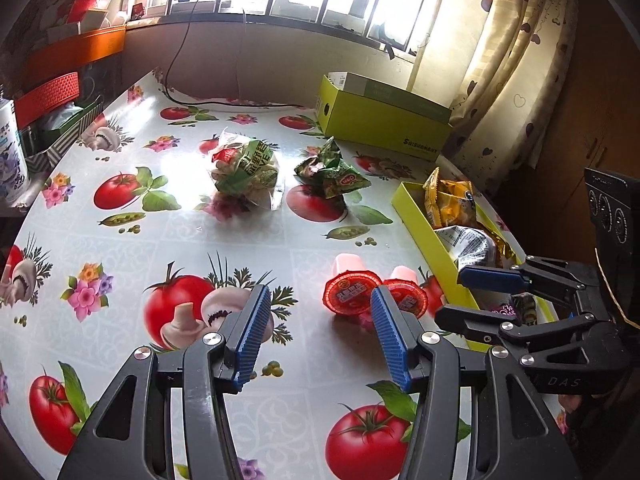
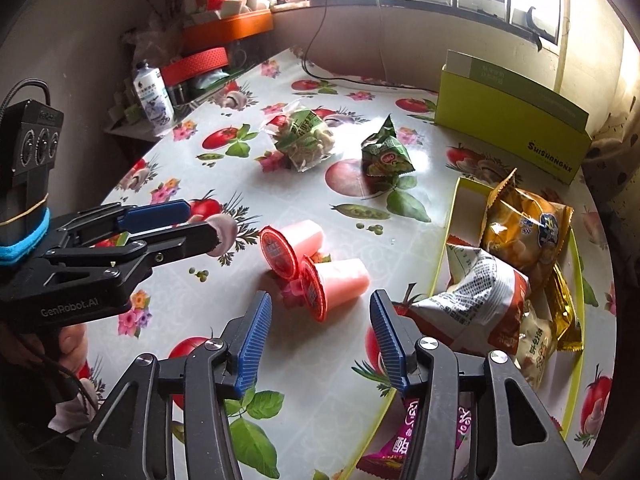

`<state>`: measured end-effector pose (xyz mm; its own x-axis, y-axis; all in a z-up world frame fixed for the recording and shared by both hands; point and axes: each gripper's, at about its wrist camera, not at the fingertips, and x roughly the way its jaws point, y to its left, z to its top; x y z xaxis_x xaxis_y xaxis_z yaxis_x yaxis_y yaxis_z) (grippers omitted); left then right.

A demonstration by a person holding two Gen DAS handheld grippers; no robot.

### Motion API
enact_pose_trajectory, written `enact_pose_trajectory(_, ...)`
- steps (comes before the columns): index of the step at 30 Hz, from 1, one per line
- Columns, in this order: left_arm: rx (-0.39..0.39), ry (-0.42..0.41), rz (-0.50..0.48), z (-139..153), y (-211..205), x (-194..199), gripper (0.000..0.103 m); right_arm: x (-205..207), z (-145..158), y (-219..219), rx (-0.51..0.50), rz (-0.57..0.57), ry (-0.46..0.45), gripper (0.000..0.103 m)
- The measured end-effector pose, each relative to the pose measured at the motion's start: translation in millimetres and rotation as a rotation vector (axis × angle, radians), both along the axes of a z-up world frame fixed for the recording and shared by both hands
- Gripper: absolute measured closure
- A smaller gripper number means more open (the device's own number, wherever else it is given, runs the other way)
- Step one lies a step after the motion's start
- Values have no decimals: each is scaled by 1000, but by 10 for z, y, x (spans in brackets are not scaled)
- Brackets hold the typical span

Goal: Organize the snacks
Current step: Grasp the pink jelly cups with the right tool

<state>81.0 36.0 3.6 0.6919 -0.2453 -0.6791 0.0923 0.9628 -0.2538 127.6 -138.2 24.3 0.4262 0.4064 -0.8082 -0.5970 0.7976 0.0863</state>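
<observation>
Several packets already in shallow yellow cardboard tray (image 2: 448,236) at bench's right edge; two pink jelly cups (image 2: 320,268), clear noodle bag (image 2: 304,140), green foil packet (image 2: 386,152) remain mid-bench. Left gripper (image 1: 316,312) and right gripper (image 2: 320,320) jaws wide apart, empty.

the tablecloth (image 1: 132,248) is printed pale grey-white with red tomatoes, green leaves, pea pods, mushrooms and pink flowers. two jelly cups (image 2: 316,272) are seen in pale pink with red foil lids. a crumpled snack packet (image 1: 330,170) is coloured green, and a clear bag (image 1: 246,172) is banded in green with a red patch. the shallow tray (image 1: 420,224) and the box (image 1: 384,124) are coloured yellow-green. orange-yellow packets (image 2: 524,224) and a white-and-red one (image 2: 480,300) are shown in the tray. ribbed blue pads (image 1: 252,340) are set on black gripper fingers.
</observation>
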Motion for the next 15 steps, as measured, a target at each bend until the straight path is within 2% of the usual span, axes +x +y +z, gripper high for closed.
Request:
enact_pose_trajectory(9,-20,12,21,-57,134,20,50,345,-186,177,-86,65,51,50)
enact_pose_trajectory(15,-25,16,28,-72,204,70,49,482,-352,251,-124,100,116,50)
